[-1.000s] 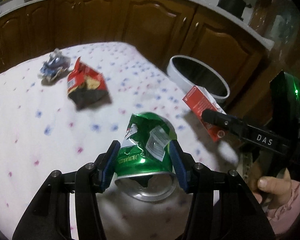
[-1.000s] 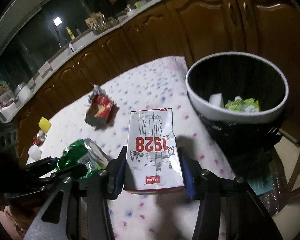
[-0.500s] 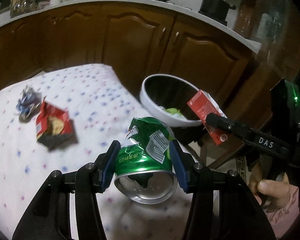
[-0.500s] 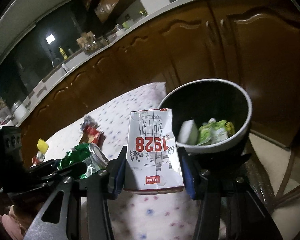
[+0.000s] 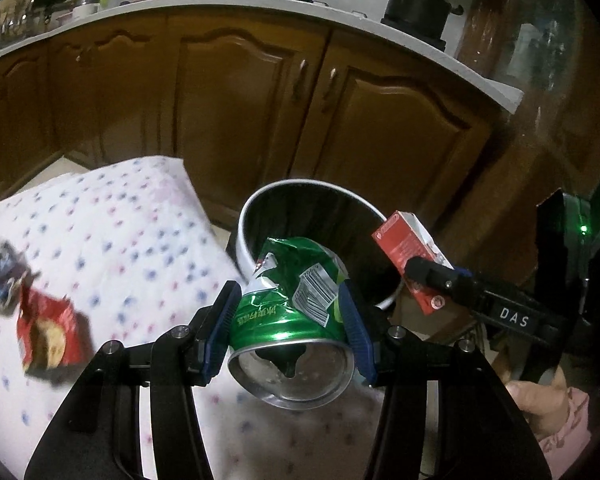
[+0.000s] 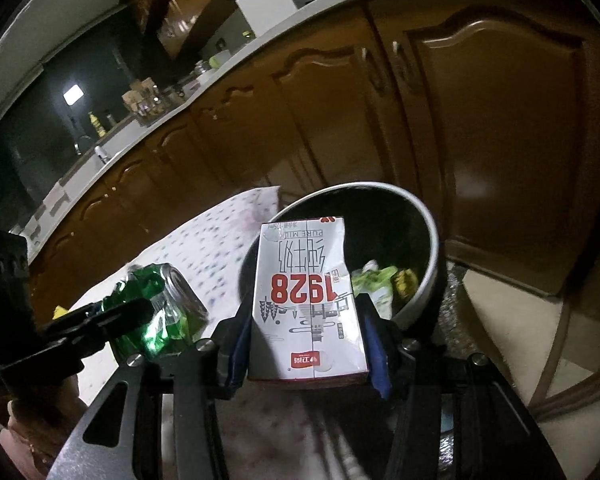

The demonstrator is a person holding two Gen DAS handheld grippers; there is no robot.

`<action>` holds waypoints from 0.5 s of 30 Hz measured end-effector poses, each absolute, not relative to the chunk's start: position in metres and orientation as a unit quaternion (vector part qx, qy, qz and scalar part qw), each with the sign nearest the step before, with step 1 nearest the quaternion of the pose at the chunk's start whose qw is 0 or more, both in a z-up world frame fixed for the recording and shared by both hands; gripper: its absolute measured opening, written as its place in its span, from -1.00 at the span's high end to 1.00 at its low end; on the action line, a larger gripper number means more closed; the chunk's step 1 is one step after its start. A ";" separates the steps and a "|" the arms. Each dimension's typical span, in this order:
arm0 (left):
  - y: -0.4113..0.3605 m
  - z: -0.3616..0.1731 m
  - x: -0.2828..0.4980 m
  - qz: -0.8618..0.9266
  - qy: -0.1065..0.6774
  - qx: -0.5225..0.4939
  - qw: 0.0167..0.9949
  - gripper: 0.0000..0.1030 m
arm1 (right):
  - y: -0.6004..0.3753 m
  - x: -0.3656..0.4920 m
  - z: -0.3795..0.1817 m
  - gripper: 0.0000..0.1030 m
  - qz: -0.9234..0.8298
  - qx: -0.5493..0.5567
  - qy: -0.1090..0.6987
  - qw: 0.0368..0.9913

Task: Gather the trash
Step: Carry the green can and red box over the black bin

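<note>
Beside dotted table, both grippers angled down toward bin

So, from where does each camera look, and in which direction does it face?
Left wrist: on the left gripper, looking along its fingers at the crushed green can it holds, with the trash bin beyond; a hand shows lower right.
Right wrist: on the right gripper, looking over the milk carton it holds.
Shared: both see the can, carton, bin and spotted tablecloth.
</note>
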State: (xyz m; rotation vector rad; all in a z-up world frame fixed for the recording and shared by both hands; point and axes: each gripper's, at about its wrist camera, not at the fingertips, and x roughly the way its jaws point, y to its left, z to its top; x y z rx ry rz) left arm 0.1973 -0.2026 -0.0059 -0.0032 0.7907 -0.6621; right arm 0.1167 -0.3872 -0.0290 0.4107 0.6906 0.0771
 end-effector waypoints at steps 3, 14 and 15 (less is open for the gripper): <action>-0.218 -0.006 0.211 -0.317 0.381 0.005 0.869 0.02 | -0.398 0.128 -0.031 0.05 0.032 0.202 0.340 0.918; -0.251 -0.021 0.246 -0.304 0.402 0.023 0.864 0.02 | -0.412 0.159 -0.040 0.04 0.024 0.192 0.362 0.912; -0.253 -0.022 0.248 -0.304 0.403 0.025 0.863 0.02 | -0.413 0.161 -0.042 0.04 0.024 0.191 0.364 0.911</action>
